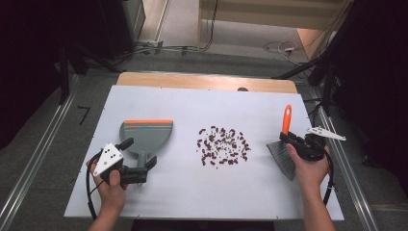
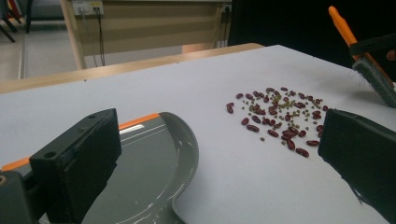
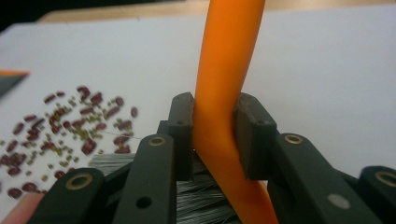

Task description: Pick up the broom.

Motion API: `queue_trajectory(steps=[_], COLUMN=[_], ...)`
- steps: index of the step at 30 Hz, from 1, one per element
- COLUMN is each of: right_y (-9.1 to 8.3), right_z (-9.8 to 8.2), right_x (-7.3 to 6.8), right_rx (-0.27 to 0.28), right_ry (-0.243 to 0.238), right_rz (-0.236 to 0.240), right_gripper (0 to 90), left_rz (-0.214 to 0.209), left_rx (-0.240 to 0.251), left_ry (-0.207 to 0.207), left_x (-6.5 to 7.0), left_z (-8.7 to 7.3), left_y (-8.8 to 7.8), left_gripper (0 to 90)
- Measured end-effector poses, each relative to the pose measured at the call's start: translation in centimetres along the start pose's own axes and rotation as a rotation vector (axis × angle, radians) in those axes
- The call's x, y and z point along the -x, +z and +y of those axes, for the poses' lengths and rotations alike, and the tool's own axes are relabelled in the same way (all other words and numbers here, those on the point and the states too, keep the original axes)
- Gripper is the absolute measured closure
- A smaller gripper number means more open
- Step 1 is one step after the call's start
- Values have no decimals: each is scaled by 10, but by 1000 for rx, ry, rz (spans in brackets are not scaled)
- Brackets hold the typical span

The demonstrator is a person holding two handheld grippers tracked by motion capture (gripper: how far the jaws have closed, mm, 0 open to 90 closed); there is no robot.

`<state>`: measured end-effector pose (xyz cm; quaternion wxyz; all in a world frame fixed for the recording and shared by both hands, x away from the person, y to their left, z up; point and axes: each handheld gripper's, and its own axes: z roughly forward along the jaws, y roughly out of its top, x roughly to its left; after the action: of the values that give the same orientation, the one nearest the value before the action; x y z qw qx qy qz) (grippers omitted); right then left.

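Brush [image 1: 285,144] handle pinched in right tongs [image 3: 214,135], bristles half-hidden; left tongs [image 2: 219,154] agape, empty, over dustpan [image 1: 145,135] handle.

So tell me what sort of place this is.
Probably a lab or recording studio, not a home: a white-covered table stands among black curtains, metal floor rails flank it, and cables trail across the floor behind.

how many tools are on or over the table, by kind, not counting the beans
dustpans: 1, grey dustpan with an orange edge
brushes: 1, orange-handled brush
grippers: 2, left gripper open by the dustpan handle, right gripper shut on the brush handle
total: 4
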<state>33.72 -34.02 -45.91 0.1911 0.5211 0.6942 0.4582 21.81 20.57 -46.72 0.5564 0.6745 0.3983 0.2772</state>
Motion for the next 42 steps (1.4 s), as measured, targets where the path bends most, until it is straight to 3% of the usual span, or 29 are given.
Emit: queue_trajectory(steps=[4, 5, 6, 13, 17, 28, 34, 42], right_y=[-12, -12, -16, -27, -34, -33, -30, -21], right_z=[1, 1, 2, 10, 17, 24, 25, 24], right_x=[-1, -1, -1, -12, -24, -55, -70, -104], right_rx=[119, 119, 176, 253, 297, 307, 306, 293], right_ry=[26, 26, 23, 29, 6, -48, -53, -97], right_rz=[50, 50, 99, 109, 117, 155, 189, 251], right_gripper=[689, 689, 690, 691, 691, 692, 691, 692], left_rz=[-9, -9, -12, -27, -44, -77, -95, -141], left_rx=[9, 9, 9, 21, 27, 12, 8, -6], left_ry=[9, 9, 11, 18, 24, 25, 17, 25], left_x=[5, 5, 6, 12, 18, 29, 36, 50], left_z=[3, 3, 4, 8, 12, 18, 20, 24], left_y=[2, 2, 2, 6, 9, 22, 30, 40], left_gripper=[0, 0, 0, 0, 0, 0, 0, 0])
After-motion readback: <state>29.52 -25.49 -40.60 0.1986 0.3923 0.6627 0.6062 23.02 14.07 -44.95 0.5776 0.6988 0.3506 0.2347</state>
